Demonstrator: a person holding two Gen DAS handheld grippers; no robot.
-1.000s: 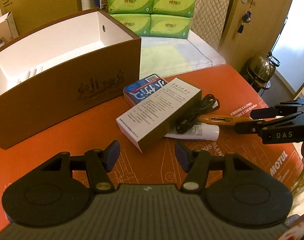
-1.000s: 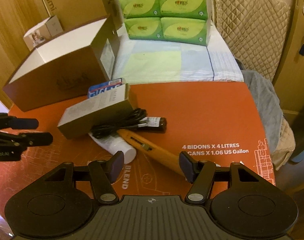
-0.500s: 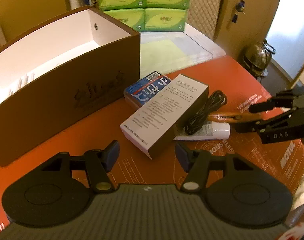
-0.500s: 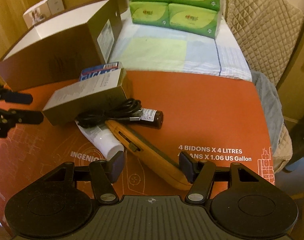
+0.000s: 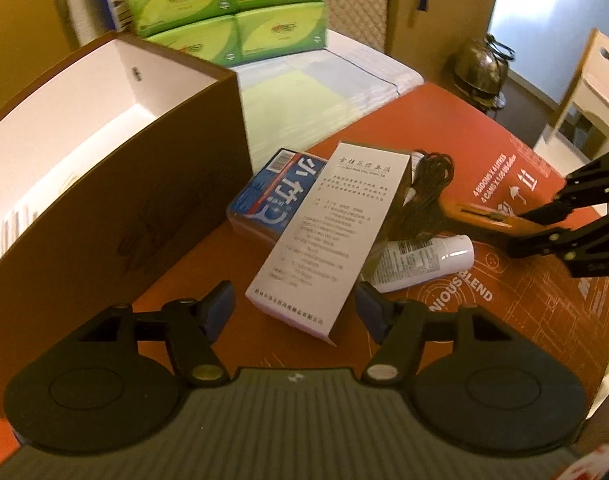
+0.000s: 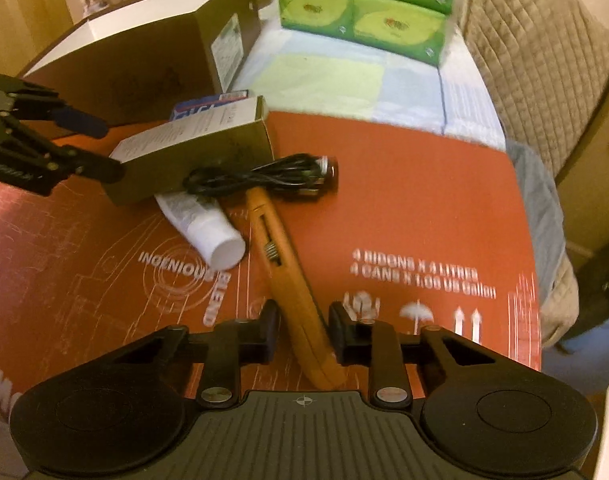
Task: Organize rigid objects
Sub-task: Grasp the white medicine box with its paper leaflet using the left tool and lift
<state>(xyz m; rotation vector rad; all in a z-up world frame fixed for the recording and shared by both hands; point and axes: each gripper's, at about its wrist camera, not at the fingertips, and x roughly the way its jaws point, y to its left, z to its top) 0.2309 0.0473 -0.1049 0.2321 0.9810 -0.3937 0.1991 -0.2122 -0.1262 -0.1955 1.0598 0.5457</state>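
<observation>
Right tongs (image 6: 302, 330): I have the two fingers straddling the tail end of the orange box cutter (image 6: 282, 268). The gap is narrow, but I cannot tell whether the pads are pressing on the handle yet.

Left tongs (image 5: 294, 308): open wide and empty, with the near end of the long white carton (image 5: 324, 236) lying between the fingertips but not touched.

Landmark: the long white carton, lying on the red printed board (image 6: 404, 216).
- Blue packet (image 5: 278, 196): partly under the carton's far left side.
- Open brown box (image 5: 116, 184): left of the carton, just beside it; I take it as the place the items go.
- Black cable bundle (image 6: 256, 178): against the carton's right side, draped over the nose of the box cutter.
- White tube (image 6: 208, 226): at the carton's right, one end tucked beneath it, just beside the box cutter.
- Small dark bottle (image 6: 326, 170): beyond the cable, on the side away from the carton.

Risks, as I judge them:
1. Lifting the cutter may snag the cable and drag it, perhaps the bottle too.
2. My hold is at the far tail of the handle, so the long nose may droop or pivot out of the pads.
3. Closing the left tongs on the carton may tip it, since it rests unevenly on the packet and tube.
</observation>
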